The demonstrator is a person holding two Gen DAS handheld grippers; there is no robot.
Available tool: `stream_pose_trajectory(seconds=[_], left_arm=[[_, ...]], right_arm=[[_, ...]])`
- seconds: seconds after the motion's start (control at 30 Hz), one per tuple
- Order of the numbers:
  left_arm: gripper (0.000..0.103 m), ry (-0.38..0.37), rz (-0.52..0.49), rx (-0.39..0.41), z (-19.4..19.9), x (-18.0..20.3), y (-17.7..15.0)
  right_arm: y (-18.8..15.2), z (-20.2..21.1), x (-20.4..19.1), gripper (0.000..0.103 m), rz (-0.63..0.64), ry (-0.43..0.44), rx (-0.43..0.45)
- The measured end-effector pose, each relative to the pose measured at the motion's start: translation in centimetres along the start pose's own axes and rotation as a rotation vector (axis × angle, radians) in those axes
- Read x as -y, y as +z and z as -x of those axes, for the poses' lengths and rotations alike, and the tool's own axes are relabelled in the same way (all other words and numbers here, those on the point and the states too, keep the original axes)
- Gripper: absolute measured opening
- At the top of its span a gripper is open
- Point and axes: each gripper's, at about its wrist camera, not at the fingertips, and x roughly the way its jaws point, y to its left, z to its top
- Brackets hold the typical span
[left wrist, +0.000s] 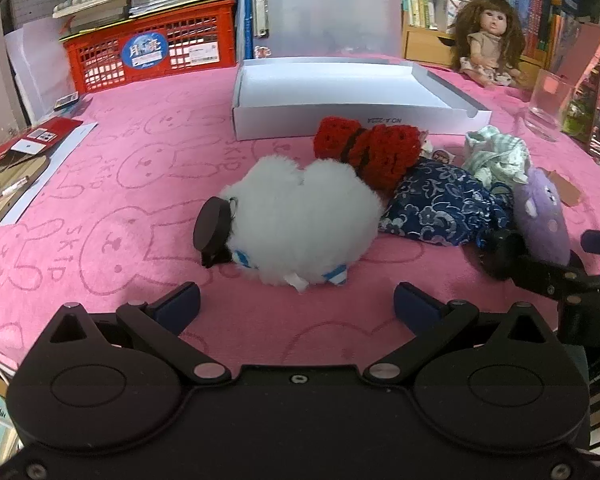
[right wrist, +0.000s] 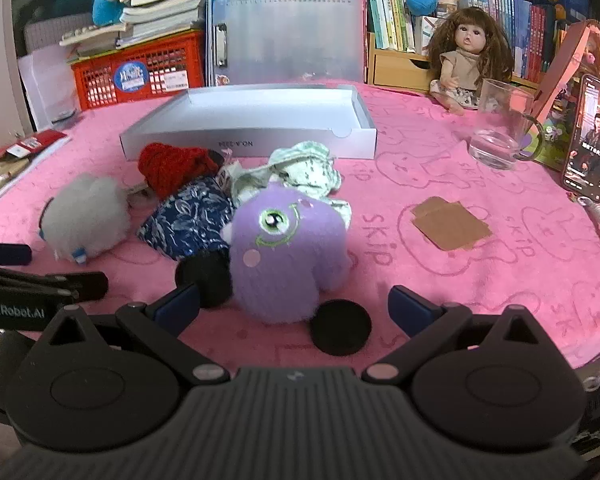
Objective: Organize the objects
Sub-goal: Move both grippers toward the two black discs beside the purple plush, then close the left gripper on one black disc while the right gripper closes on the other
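**Q:** Nearest each camera, what do you see?

**Mei:** Both grippers, each with its 2 fingers spread wide and nothing between them. The left gripper (left wrist: 296,304) sits low over the pink towel (left wrist: 112,184), just in front of the white fluffy toy (left wrist: 300,216). The right gripper (right wrist: 294,306) faces the purple plush toy (right wrist: 288,248), whose lower edge reaches into the gap between the fingers without touching them.

**Q:** Where do the things to be sorted lie?

**Mei:** In 1 loose cluster in the middle of the towel. The white toy is at the left end, with a black disc (left wrist: 210,226) on its left side. Behind it lies a red knitted piece (left wrist: 368,148), which rests against a blue patterned pouch (left wrist: 440,204). A crumpled pale green cloth (left wrist: 496,156) sits behind the pouch, and the purple toy leans at the right end.

**Q:** Anything right beside the purple toy?

**Mei:** 1 flat black disc (right wrist: 340,332) lies on the towel touching its front, and a dark round piece (right wrist: 204,276) stands at its left.

**Q:** And the box?

**Mei:** The white open box (left wrist: 340,120) lies behind the cluster, holding nothing that I can see.

**Q:** Further off?

**Mei:** A doll (right wrist: 464,56) sits at the back right, a clear glass (right wrist: 500,124) stands near it, a phone (right wrist: 590,140) leans at the right edge, and a brown card piece (right wrist: 448,222) lies flat well apart from the cluster. A red crate (left wrist: 156,48) stands back left.
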Motion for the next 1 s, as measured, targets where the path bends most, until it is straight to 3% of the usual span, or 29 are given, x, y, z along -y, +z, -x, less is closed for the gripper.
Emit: stream_pose_trajectory(seconds=[0.33,0.53,0.73,1.0], left_arm=[[0.102,-0.044,-0.042,0.052,1.8,0.7,-0.2],[0.088,-0.123,-0.051,0.088,3.2,1.5,-0.2],[0.084,-0.205,-0.106,0.114,4.0,3.3,0.1],[0.078,-0.27,-0.154,0.096,3.7,4.9,0.2]], right_arm=[[0.3,1.0,0.7,0.103,0.009,0.001,0.013],[0.2,1.5,1.1,0.101,0.008,-0.008,0.004],[-0.2,1.7,1.4,0.096,0.013,-0.008,-0.006],[-0.6,1.4,1.7,0.075,0.027,0.012,-0.026]])
